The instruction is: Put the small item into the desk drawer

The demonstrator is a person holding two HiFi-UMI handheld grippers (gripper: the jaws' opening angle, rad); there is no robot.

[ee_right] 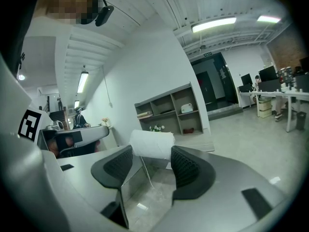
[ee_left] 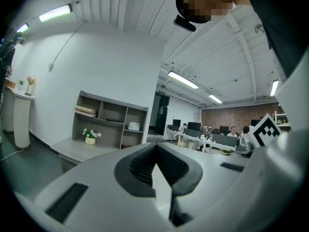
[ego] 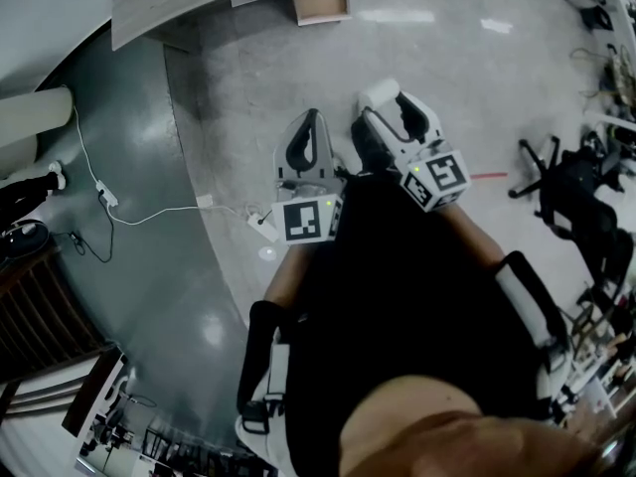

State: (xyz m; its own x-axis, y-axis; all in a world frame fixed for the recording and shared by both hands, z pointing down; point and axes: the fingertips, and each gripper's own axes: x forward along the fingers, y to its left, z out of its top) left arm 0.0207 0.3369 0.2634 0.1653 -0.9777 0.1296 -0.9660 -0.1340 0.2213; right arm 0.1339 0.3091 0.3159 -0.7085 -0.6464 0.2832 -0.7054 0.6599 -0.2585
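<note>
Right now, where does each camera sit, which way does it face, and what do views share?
Head view: on the person's head, facing steeply down at pale grey floor; black-clad torso, left gripper, right gripper show.
Left gripper view: on that gripper, along its shut, empty jaws toward a grey open shelf unit; the person's head above.
Right gripper view: on that gripper, along jaws clamped on a white roll, toward the same shelf unit; head above.
Shared: both gripper views, the shelf unit; head and right gripper views, the roll.

Office chair (ego: 576,187), shelf unit (ee_left: 108,120), white pedestal (ee_left: 21,122)
</note>
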